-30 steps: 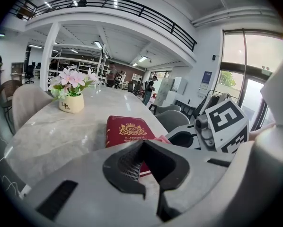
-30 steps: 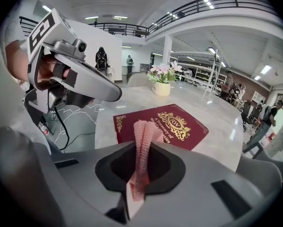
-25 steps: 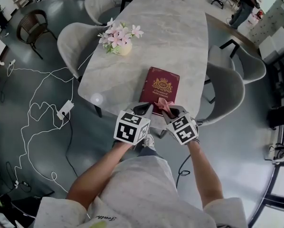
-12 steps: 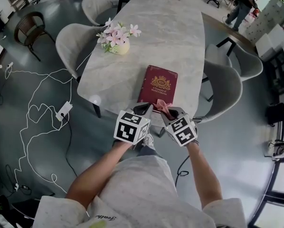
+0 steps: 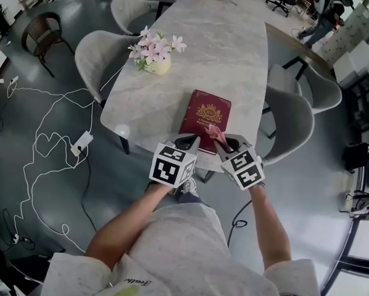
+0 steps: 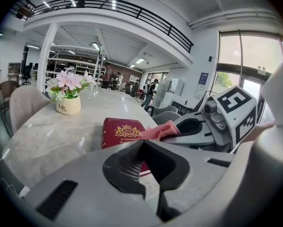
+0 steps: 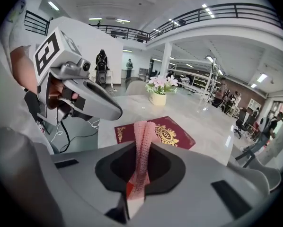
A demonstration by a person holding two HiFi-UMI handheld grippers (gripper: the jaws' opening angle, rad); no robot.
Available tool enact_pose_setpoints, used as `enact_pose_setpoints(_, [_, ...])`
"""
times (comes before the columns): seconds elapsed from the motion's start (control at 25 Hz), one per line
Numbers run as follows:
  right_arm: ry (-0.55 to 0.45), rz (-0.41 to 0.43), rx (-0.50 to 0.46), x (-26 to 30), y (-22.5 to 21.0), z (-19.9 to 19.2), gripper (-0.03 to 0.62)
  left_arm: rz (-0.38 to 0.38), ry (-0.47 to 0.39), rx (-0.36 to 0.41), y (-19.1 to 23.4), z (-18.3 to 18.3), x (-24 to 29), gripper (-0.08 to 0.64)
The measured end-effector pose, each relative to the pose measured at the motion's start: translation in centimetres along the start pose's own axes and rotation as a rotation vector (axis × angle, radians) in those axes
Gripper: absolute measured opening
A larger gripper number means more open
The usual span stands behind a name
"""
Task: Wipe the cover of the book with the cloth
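Observation:
A dark red book (image 5: pixel 206 116) with a gold crest lies flat near the near end of the marble table (image 5: pixel 190 60); it also shows in the left gripper view (image 6: pixel 122 130) and the right gripper view (image 7: pixel 165 134). My right gripper (image 5: pixel 223 142) is shut on a pink cloth (image 5: pixel 216 132), which sticks up between its jaws (image 7: pixel 141 150) just above the book's near edge. My left gripper (image 5: pixel 187 142) hovers beside it at the book's near left corner, shut with nothing in it. The pink cloth (image 6: pixel 159 130) shows to the right in the left gripper view.
A cream pot of pink flowers (image 5: pixel 155 51) stands on the table's left side. Grey chairs (image 5: pixel 292 119) ring the table. White cables and a power strip (image 5: pixel 82 142) lie on the floor at left. People stand far off.
My right gripper with the cloth has drifted slightly right and lifted a little off the book's near edge. The left gripper has hardly moved.

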State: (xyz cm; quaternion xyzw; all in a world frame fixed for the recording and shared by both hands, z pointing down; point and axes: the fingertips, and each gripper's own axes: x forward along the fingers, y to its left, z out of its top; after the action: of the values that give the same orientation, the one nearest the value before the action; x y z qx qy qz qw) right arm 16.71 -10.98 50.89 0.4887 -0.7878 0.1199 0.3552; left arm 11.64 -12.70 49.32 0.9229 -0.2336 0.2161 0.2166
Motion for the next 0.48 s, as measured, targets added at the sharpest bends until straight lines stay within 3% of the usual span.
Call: enact_pose_setpoints(0.48, [-0.057,-0.001,-0.062,1.1,-5.5,4.1,0.015,0.063,-0.014,-0.028,1.8,1.6,1.5,0.008])
